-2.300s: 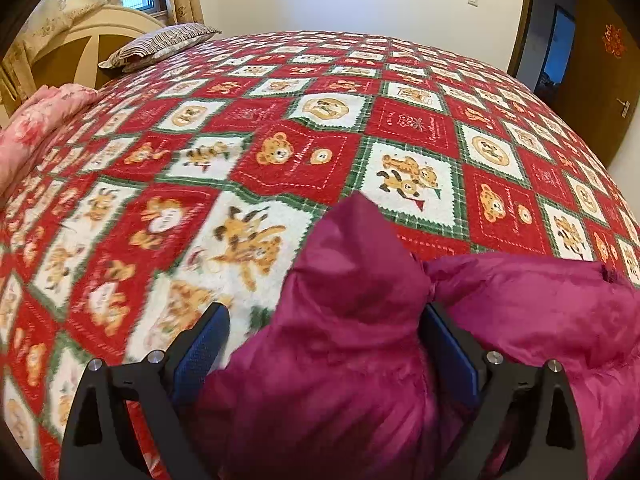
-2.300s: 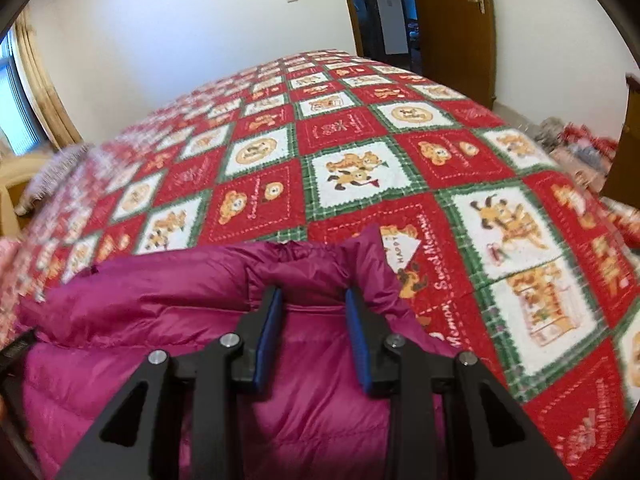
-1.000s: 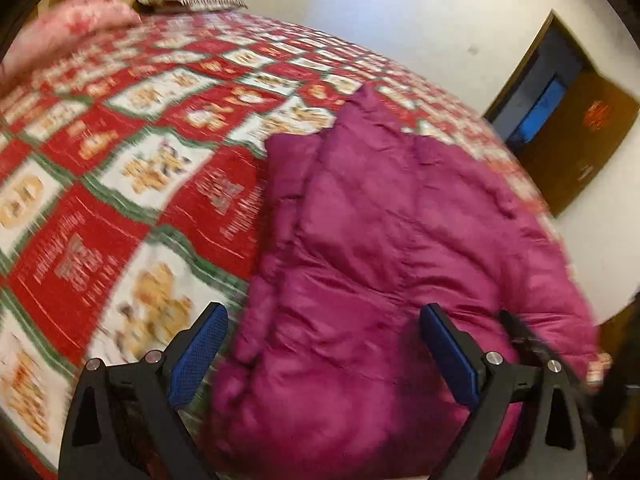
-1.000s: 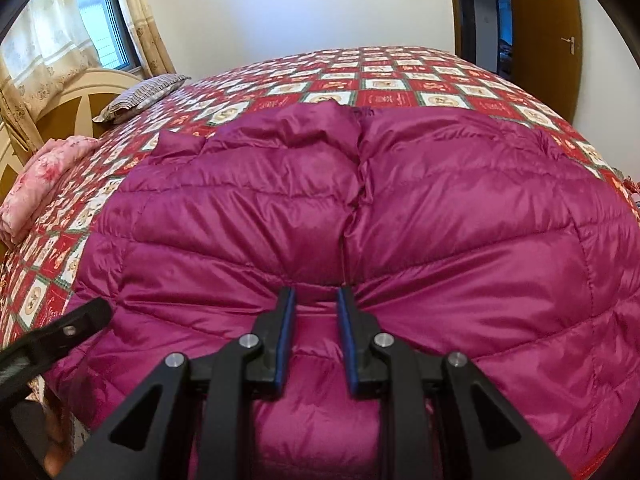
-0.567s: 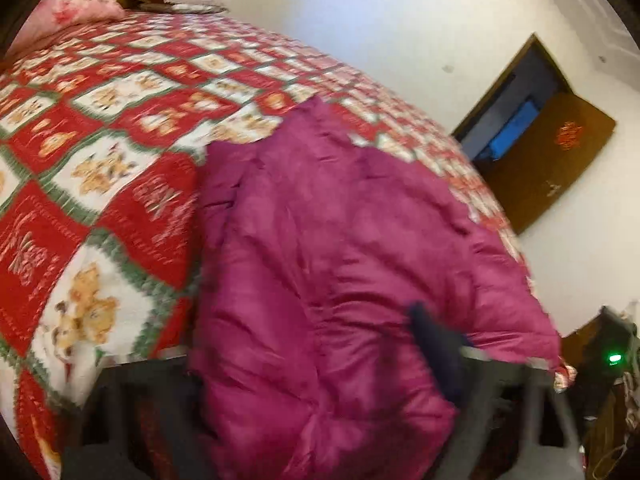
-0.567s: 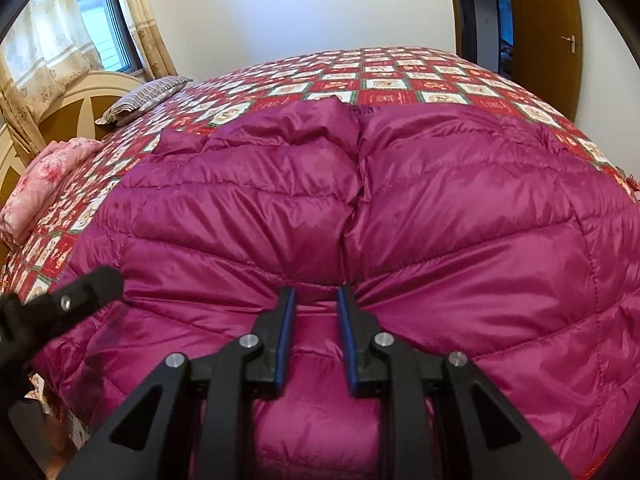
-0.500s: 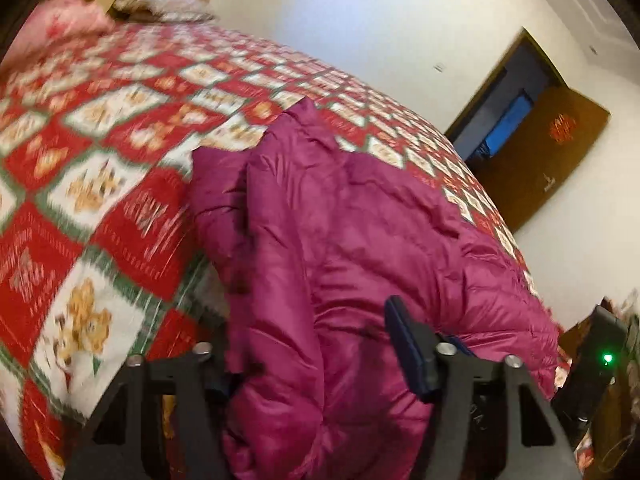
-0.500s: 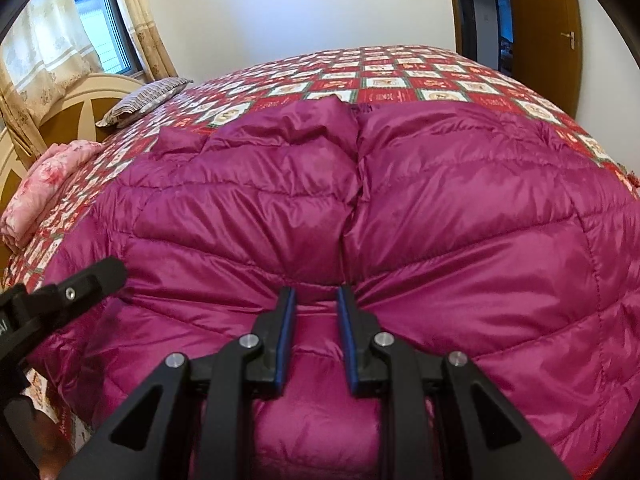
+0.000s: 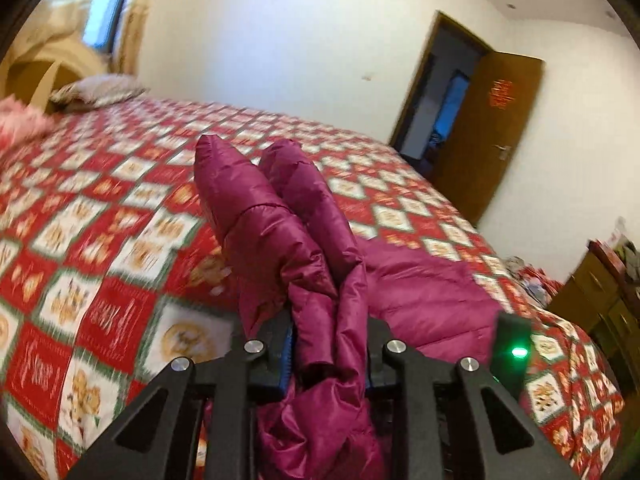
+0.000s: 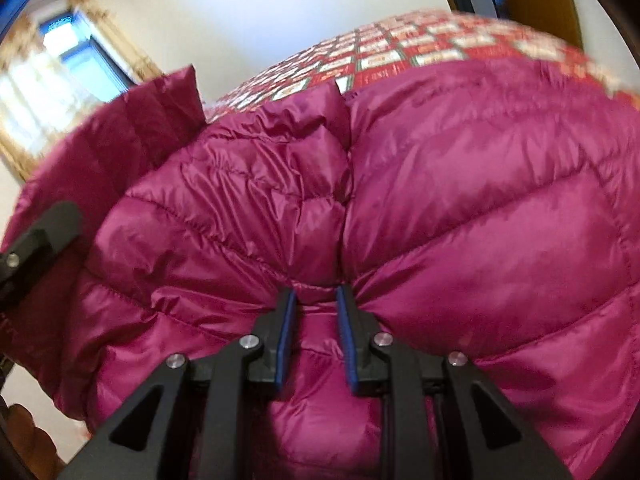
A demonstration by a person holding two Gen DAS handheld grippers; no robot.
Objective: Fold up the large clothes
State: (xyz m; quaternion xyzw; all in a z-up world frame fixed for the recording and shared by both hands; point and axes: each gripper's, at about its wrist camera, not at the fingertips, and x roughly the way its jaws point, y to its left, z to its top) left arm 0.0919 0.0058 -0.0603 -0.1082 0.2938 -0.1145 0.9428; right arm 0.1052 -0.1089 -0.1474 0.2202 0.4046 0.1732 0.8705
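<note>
Jacket (image 9: 280, 232), one magenta quilted down garment, lies on the bed (image 9: 120, 240) and is gripped at two places by my two tools. From the left wrist view, my left tool (image 9: 328, 350) has a gathered bunch of the jacket's edge between its blue pads; the jaws are closing and the fabric is already pinched tight between them. Beyond that tool, two puffy sections of the jacket stand lifted off the bed, side by side, while the remainder spreads flat on the bed to their right.

From the right wrist view, my right tool (image 10: 316, 332) is closing on a fold of the jacket (image 10: 460, 208) near its hem, with fabric squeezed between the pads and the quilted body ballooning away beyond them. The left tool (image 10: 36, 240) shows at the jacket's left edge, raising one flap.

The bed wears a red, white and green checked blanket printed with bears; its lettering is too blurred to read. Beyond the bed, an open brown door (image 9: 492, 136) carries one red ornament, unreadable. One striped pillow (image 9: 100, 90) lies at the bed's head.
</note>
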